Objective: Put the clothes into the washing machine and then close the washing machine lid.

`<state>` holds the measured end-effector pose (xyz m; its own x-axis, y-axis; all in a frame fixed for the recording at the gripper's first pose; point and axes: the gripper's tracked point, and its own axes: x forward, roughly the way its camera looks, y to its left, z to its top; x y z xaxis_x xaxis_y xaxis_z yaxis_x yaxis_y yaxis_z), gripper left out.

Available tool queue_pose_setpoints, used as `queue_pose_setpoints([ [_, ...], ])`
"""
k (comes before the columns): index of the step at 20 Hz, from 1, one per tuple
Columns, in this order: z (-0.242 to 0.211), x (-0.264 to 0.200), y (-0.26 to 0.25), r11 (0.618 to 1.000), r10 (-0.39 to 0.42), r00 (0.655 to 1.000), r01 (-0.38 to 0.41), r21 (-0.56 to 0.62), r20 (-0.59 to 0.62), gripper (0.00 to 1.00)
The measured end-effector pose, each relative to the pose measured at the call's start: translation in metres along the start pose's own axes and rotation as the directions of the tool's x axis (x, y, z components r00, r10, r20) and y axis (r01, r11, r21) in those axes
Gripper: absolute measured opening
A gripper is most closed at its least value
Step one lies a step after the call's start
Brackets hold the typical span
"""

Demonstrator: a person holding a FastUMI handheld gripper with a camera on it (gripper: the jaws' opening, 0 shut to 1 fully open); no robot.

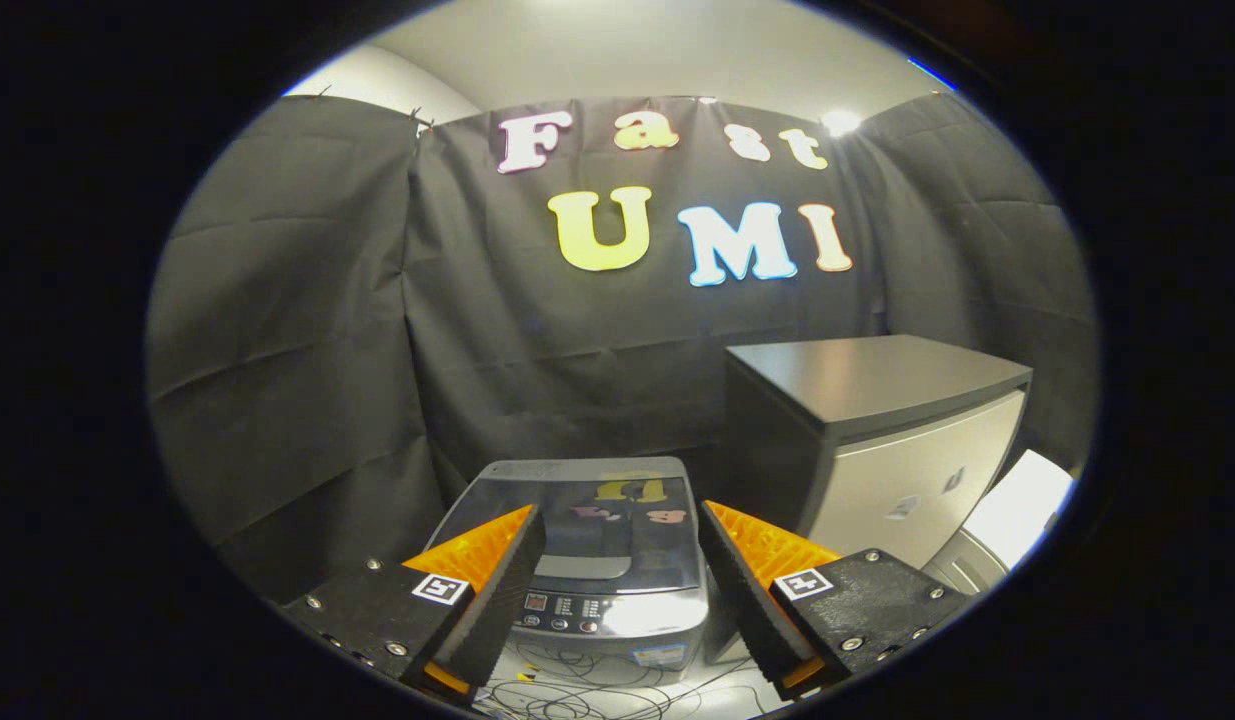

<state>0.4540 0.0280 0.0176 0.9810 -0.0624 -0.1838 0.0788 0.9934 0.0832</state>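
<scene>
Jaws stand wide apart, gripper (617, 600) holding nothing, aimed slightly down at the washing machine (597, 560), which sits just ahead of and between the two fingers. Its lid (597, 520) lies flat and shut, a dark glossy panel with wall reflections on it. A control panel (577, 608) with small buttons runs along the near edge, and a shallow recess at the lid's front (582, 567) looks like the handle. No clothes visible anywhere, neither on the floor nor on the machine; whether any sit inside under the lid, cannot tell.

Beside the machine stands a grey cabinet (877, 440), taller, with a dark top. Loose cables (587, 690) lie on the floor below the fingers.

Stage judgement: a shut lid with no clothes in sight fits either a load already inside and the lid down again, or clothes somewhere out of sight with the lid never raised. Frame doesn't settle it.

Handling: the lid looks stiff, smooth and likely slippery on its glossy face, so the flat top is a poor place to pinch. Best hold is probably that front recess, one finger hooked under the lip. It probably hinges at the back and could drop fast, so ease it down. Clothes would be soft, light and floppy; pinch a bunched fold, not an edge.
</scene>
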Motion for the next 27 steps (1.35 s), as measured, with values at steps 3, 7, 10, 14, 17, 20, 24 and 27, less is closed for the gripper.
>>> queue_pose_setpoints([
  [3,0.007,-0.048,-0.036,0.998,-0.011,1.000,0.012,-0.060,0.009,0.95],
  [7,-0.003,-0.107,-0.077,0.999,0.007,1.000,-0.007,-0.038,-0.003,0.95],
  [10,-0.009,-0.150,-0.107,1.000,0.021,1.000,-0.021,-0.013,-0.012,0.95],
  [14,-0.008,-0.202,-0.135,0.999,0.051,0.999,-0.051,-0.008,-0.009,0.95],
  [17,-0.007,-0.233,-0.146,0.998,0.062,0.998,-0.062,-0.004,-0.009,0.95],
  [20,-0.006,-0.252,-0.146,0.997,0.071,0.997,-0.071,-0.023,-0.015,0.95],
  [24,-0.007,-0.262,-0.146,0.997,0.066,0.998,-0.066,-0.028,-0.012,0.95],
  [27,-0.008,-0.267,-0.143,0.998,0.066,0.998,-0.066,-0.020,0.000,0.95],
])
